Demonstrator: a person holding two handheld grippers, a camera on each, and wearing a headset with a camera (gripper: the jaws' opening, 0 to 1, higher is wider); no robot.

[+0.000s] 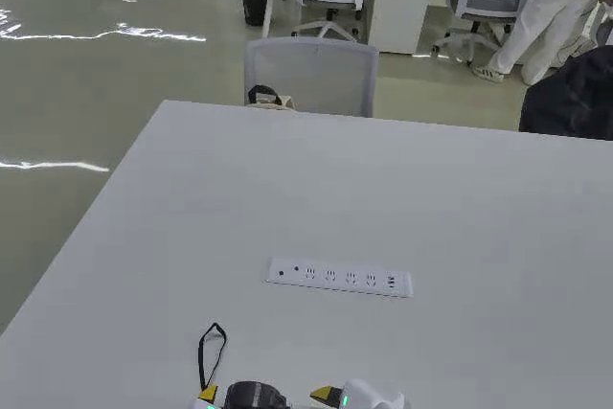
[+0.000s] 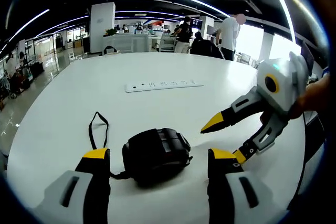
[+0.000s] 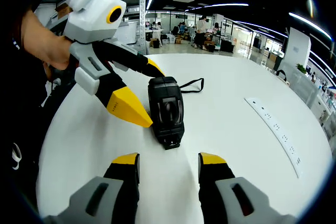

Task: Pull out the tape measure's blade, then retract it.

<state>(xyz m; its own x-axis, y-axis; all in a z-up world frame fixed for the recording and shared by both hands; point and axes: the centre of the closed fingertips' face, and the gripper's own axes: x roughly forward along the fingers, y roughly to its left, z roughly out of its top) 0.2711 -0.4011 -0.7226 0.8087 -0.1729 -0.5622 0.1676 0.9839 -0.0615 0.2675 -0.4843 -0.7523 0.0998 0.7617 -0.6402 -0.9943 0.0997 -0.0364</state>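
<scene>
left gripper (image 2: 160, 155) has its 2 jaws spread wide and grips nothing. the black tape measure (image 3: 166, 109) lies on the white table (image 1: 431, 217) between its yellow tips and a little ahead of them, 1 tip just beside the case. right gripper (image 3: 168, 158) is likewise wide open and empty, its tips near the tape measure but apart from it. a black wrist strap (image 2: 97, 129) trails from the tape measure. a white power strip (image 1: 339, 277) lies well beyond the tape measure.

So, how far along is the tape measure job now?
Nothing looks done: the tape measure lies on the white table, no blade out. In hand: the open left gripper is close at its case; the open right gripper points at it, touching nothing. Left: gripping, pulling the blade, retracting it.
</scene>
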